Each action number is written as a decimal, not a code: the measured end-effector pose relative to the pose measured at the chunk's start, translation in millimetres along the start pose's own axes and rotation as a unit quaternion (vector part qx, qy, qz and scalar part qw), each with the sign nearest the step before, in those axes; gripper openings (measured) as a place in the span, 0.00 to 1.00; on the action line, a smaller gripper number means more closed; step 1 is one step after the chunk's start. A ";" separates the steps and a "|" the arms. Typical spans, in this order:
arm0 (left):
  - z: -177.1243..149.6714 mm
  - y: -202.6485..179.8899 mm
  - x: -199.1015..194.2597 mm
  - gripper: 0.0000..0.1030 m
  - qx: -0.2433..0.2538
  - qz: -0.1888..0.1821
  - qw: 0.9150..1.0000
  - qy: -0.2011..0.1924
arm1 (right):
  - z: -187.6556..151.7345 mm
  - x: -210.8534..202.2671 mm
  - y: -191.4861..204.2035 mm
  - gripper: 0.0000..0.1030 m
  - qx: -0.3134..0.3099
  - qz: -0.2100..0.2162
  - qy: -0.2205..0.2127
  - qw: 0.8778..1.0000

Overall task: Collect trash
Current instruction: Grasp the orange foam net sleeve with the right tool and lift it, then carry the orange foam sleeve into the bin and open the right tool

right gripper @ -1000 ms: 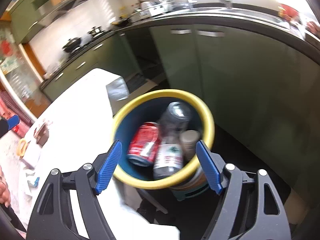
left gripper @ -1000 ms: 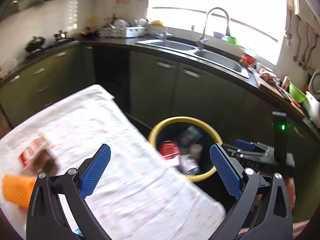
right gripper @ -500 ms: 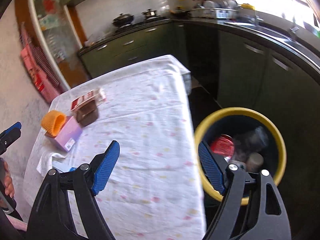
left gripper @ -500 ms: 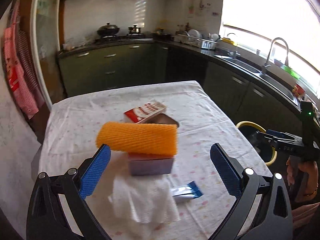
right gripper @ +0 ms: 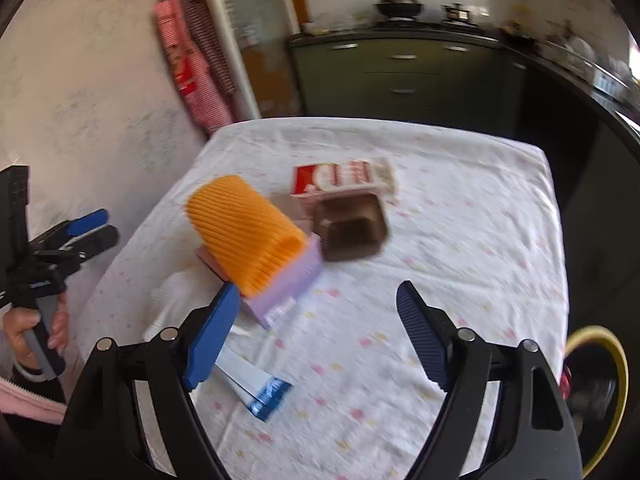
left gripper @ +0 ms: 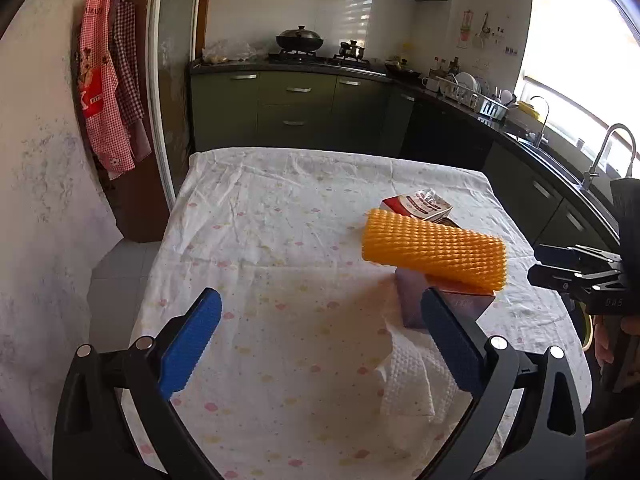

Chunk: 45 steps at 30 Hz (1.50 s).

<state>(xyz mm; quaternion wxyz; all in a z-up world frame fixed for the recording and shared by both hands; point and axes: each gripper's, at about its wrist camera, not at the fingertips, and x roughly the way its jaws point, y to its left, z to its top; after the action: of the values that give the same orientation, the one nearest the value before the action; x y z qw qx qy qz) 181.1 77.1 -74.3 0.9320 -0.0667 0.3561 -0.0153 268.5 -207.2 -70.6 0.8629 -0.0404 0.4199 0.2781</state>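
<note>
blue wrapper (right gripper: 266,394) only right-wrist visible

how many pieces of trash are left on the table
6 visible: orange foam net sleeve lying on a lilac box; red-and-white carton behind a brown plastic tray; white paper towel nearest the camera; blue-tipped wrapper. Smaller bits may be hidden.

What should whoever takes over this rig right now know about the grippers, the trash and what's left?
Left gripper: open, empty, over the table.
Right gripper: open, empty, over the table near the bin side.
Yellow-rimmed bin by the table's corner already holds some trash.
Left on the table: orange foam net on the purple box, red-white carton, brown tray, paper towel, blue-white wrapper.
</note>
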 end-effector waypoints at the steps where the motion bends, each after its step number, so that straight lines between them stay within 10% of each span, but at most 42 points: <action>1: -0.7 2.2 1.1 0.95 -0.002 0.000 1.000 0.001 | 4.8 2.3 4.9 0.74 -0.010 0.005 0.002 1.000; 9: -1.2 3.1 6.6 0.95 -0.005 0.000 1.000 0.004 | 35.3 34.6 49.0 0.74 -0.145 0.039 0.029 0.988; 14: -3.1 -1.3 7.4 0.95 0.001 -0.002 1.000 0.007 | 32.4 56.3 64.8 0.53 -0.195 0.014 0.056 0.979; 19: -3.5 -0.3 9.4 0.95 -0.002 -0.002 1.000 0.010 | 34.8 39.5 62.0 0.14 -0.180 0.012 0.019 0.983; 29: -3.4 -13.7 6.6 0.95 0.008 -0.011 1.000 0.009 | 28.8 -22.6 37.0 0.14 -0.101 0.030 -0.050 0.993; 38: -2.4 -44.3 9.7 0.95 0.039 -0.030 0.999 0.017 | -40.7 -89.5 -57.7 0.19 0.061 -0.109 -0.088 0.988; 45: -0.2 -75.9 14.3 0.95 0.065 -0.044 0.997 0.024 | -116.2 -116.2 -160.3 0.22 0.199 -0.249 -0.061 0.946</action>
<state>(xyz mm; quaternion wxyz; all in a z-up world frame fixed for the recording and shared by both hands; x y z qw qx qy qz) 193.1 0.8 -73.7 0.9241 -0.0210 0.3729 -0.0810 212.0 -429.3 -85.0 0.9190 0.0457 0.3901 -0.0333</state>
